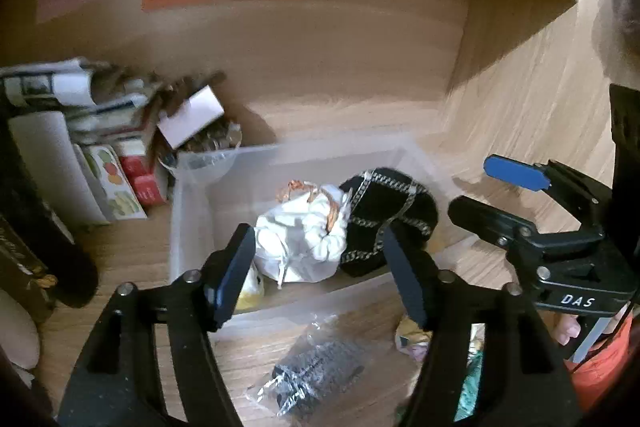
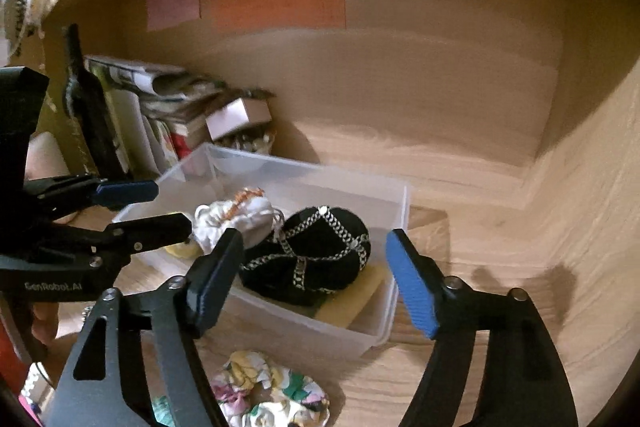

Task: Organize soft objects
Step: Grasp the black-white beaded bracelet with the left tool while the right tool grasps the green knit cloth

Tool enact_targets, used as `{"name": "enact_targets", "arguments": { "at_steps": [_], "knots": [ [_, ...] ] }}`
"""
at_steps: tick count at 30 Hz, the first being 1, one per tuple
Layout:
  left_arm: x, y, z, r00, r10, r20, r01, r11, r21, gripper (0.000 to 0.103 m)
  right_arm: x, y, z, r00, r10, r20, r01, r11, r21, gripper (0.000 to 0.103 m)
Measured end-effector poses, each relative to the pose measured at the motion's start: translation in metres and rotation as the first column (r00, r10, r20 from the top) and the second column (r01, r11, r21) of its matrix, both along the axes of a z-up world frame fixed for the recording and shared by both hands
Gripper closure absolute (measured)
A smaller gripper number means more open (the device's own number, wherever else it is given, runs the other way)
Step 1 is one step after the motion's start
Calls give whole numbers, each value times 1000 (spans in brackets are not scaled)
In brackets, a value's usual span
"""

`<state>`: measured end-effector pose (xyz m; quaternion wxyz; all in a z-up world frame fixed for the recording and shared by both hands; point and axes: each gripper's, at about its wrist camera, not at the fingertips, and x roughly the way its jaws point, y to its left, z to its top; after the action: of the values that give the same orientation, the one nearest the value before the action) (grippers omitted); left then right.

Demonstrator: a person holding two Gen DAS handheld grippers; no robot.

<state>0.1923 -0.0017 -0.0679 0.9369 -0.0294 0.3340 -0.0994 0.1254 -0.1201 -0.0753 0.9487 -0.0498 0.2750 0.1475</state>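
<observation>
Claws (image 1: 320,267) (image 2: 316,279) apart above bin rim (image 2: 402,223)

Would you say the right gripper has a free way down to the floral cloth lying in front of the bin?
Probably yes: the right gripper is open, and the floral cloth lies uncovered on the shelf outside the bin.

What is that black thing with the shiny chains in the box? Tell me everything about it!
The black cap is a soft, rounded thing made of dark, fuzzy-looking cloth, with silvery chains crossing over its top. It lies tilted inside the clear plastic box, at the box's right side. It rests on something flat and yellow underneath, and the white cloth bundle leans against its left side. Neither gripper touches it; both are open and above the near side of the box.
</observation>
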Motion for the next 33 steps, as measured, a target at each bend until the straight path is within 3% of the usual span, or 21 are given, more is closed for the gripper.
{"name": "enact_targets", "arguments": {
  "at_steps": [2,9,11,14,24,33],
  "knots": [
    [-8,2,8,1000,6,26,-6,1000,0,33,-10,-1,8,1000,2,20,-2,1000,11,21],
    [-45,13,32,994,28,107,-29,1000,4,20,-43,-5,26,997,9,81,-13,999,47,13],
    [-56,19,35,993,35,114,-35,999,-3,11,-52,-7,28,996,10,88,-15,998,55,9],
    [-74,28,34,992,49,112,-48,999,-15,8,-66,-6,24,996,9,93,-14,998,54,6],
    [-111,42,-11,995,97,-11,-97,995,-1,6,-90,5,-22,999,21,-27,-19,998,53,5],
    [-121,43,-71,976,121,-182,-124,992,-6,6,-101,13,-67,985,34,-167,-21,996,81,5]
  ]
}}
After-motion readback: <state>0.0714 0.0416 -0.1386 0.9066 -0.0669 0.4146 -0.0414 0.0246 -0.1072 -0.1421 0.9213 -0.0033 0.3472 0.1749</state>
